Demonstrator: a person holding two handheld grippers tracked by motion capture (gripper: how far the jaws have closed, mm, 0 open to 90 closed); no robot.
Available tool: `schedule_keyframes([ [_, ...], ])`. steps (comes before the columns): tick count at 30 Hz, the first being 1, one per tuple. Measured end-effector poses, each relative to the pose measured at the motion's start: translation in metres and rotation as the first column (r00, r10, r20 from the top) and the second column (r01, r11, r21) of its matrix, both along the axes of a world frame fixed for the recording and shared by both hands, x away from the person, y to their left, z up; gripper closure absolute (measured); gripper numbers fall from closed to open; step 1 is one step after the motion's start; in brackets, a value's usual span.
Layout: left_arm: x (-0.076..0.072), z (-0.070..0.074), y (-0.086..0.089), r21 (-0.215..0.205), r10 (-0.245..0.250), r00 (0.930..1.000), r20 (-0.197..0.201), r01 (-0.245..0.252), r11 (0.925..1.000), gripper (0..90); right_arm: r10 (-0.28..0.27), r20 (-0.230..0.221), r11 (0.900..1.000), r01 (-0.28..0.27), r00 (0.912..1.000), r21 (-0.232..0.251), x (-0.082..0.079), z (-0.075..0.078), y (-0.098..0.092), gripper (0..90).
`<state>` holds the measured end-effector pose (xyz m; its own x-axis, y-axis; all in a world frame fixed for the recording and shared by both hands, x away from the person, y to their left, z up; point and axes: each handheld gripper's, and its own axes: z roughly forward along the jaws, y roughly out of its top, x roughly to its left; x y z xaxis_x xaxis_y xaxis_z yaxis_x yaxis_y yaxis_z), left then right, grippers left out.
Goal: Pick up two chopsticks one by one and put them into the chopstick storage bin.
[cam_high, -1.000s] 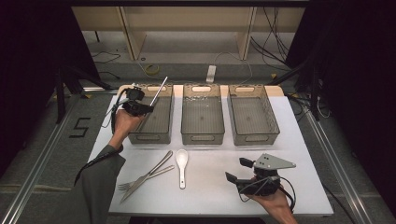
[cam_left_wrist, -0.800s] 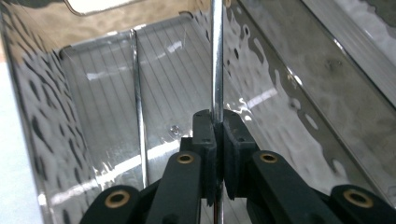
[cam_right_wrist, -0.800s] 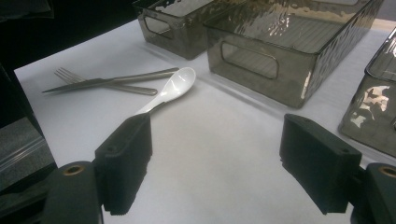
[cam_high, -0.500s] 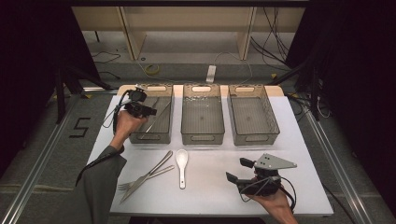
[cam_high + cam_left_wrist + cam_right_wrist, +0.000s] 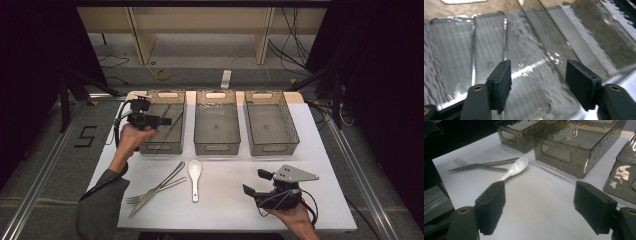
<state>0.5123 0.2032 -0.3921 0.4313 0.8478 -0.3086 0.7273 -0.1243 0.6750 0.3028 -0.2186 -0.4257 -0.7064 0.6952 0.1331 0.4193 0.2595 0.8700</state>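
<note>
Smoked-plastic left bin (image 5: 162,145) now holds long metal utensils (image 5: 170,127), one just dropped by the left gripper (image 5: 162,121), whose jaws have just been opening, empty. Middle bin (image 5: 216,145) and right bin (image 5: 272,142) lie empty. Fork and knife (image 5: 155,190) and white spoon (image 5: 194,172) await sorting; right gripper (image 5: 256,182) rests open.
</note>
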Motion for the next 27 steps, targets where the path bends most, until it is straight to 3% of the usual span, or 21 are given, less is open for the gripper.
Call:
schedule_keyframes([
  [3,-0.01,0.003,-0.005,0.023,-0.024,0.9996,0.012,0.023,0.9995,33.3,-0.004,0.0,1.0,0.004,1.0,0.005,0.0,0.0,0.0,26.5],
  [4,-0.018,0.005,-0.009,0.013,-0.043,0.9988,0.021,0.043,0.999,31.5,-0.003,0.006,1.0,0.003,1.0,0.005,0.0,0.001,0.0,26.4],
  [8,-0.026,0.004,-0.016,0.045,-0.072,0.9971,0.024,0.071,0.9965,28.4,-0.002,0.01,1.0,0.002,0.9999,0.0,-0.001,0.002,0.0,26.3],
  [11,-0.034,0.004,-0.02,0.042,-0.09,0.9957,0.021,0.089,0.9951,27.2,-0.002,0.013,1.0,0.002,0.9999,-0.007,-0.001,0.001,0.001,26.2],
  [21,-0.056,0.004,-0.031,0.083,-0.106,0.9939,0.031,0.103,0.9911,24.3,-0.002,0.016,1.0,0.002,0.9999,-0.007,-0.001,0.001,0.0,25.7],
  [27,-0.067,-0.001,-0.039,0.073,-0.117,0.9926,0.031,0.115,0.9908,21.6,-0.007,0.013,1.0,0.007,0.9999,-0.009,0.0,0.001,0.001,25.7],
])
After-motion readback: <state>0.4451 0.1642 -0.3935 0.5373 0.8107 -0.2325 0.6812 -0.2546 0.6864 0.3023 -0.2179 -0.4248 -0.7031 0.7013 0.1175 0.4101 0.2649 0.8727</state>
